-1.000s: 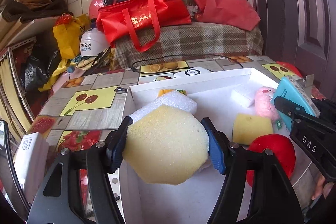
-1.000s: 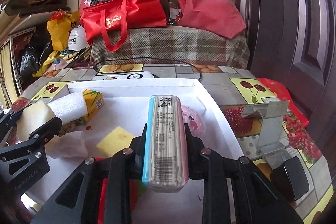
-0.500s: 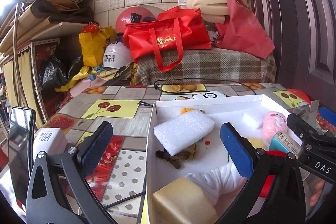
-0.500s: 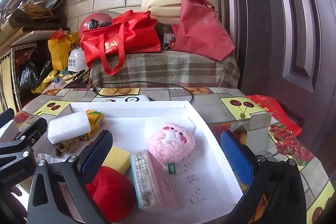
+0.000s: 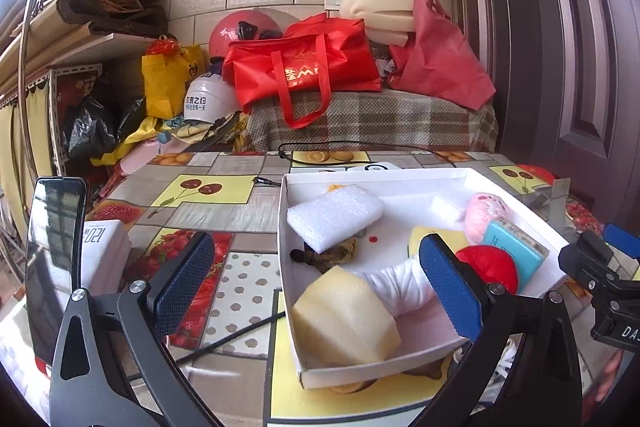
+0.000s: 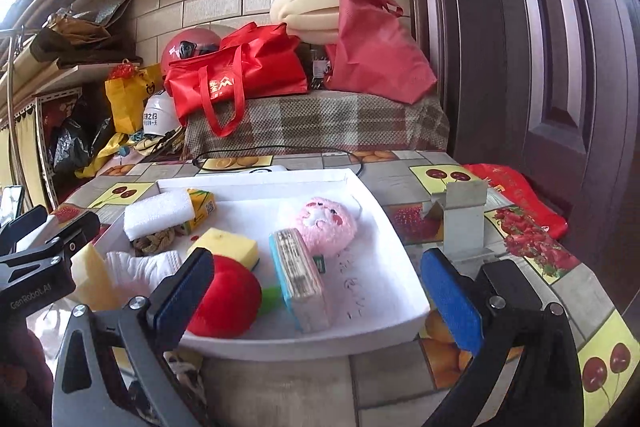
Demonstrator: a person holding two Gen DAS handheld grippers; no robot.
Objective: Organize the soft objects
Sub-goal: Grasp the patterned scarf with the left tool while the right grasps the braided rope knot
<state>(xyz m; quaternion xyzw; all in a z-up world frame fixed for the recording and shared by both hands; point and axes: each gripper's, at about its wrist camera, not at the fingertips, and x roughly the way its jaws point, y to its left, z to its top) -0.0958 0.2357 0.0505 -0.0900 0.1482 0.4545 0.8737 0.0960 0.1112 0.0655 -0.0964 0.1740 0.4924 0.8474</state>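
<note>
White foam block (image 5: 334, 217) hides most of the juice carton (image 6: 202, 209).

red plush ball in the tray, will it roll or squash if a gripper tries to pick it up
The red plush ball looks fuzzy and rounded, so it would probably squash between the pads rather than slip. Its round shape suggests it could roll if nudged, though the tissue pack beside it may block that. It is likely light for its size.
</note>
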